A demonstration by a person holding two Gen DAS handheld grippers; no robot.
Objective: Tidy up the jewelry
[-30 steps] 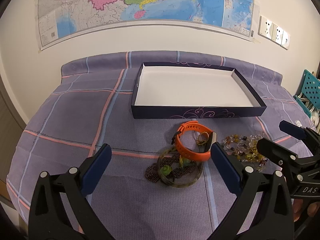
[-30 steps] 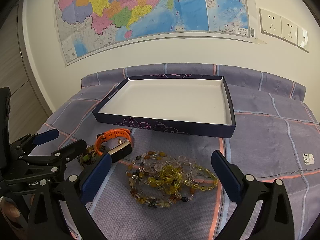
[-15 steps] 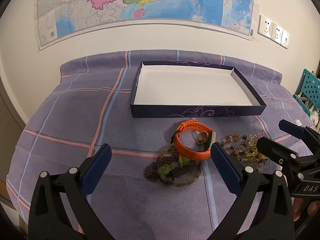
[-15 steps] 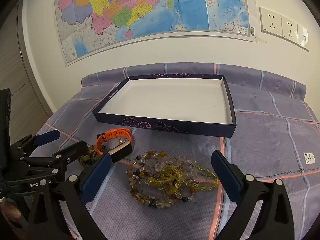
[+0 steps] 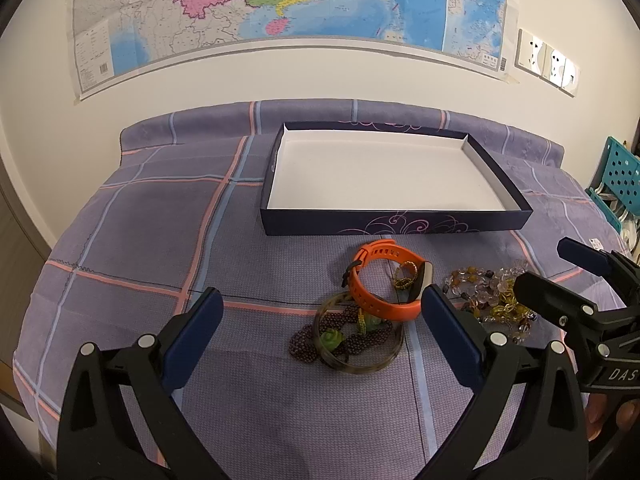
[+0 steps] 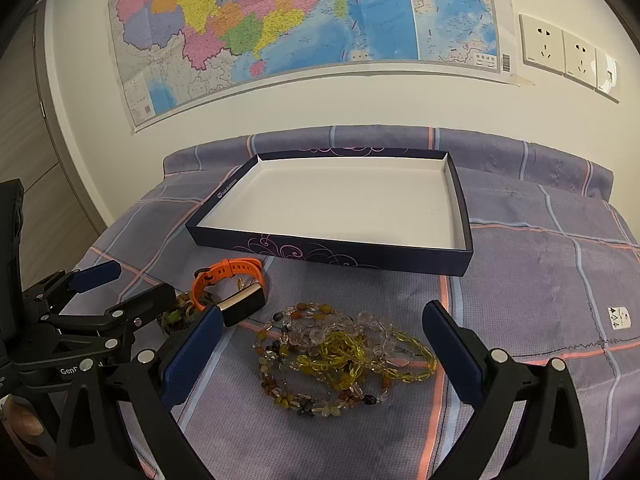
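A shallow dark-blue box with a white inside point(image 5: 400, 226) point(image 6: 332, 250) lies empty on the purple checked cloth. In front of it lie an orange watch point(image 5: 380, 292) point(image 6: 228, 276), a small gold chain point(image 5: 405, 276), a brown translucent bangle point(image 5: 360, 360) over dark purple beads point(image 5: 304, 344) with a green charm point(image 5: 331, 339), and a pile of yellow and clear bead strings point(image 6: 344, 356) point(image 5: 492, 296). My left gripper point(image 5: 318, 320) is open and empty, just short of the bangle. My right gripper point(image 6: 320, 340) is open and empty around the bead pile.
The table's left and front edges drop off point(image 5: 36, 320). A wall with a map point(image 5: 280, 8) and sockets point(image 6: 560, 48) stands behind. A teal perforated crate point(image 5: 620, 176) stands at the far right. A small white label point(image 6: 618, 316) lies on the cloth.
Both grippers have drifted only slightly; the scene sits a touch lower and nearer in the views. Nothing on the cloth has moved.
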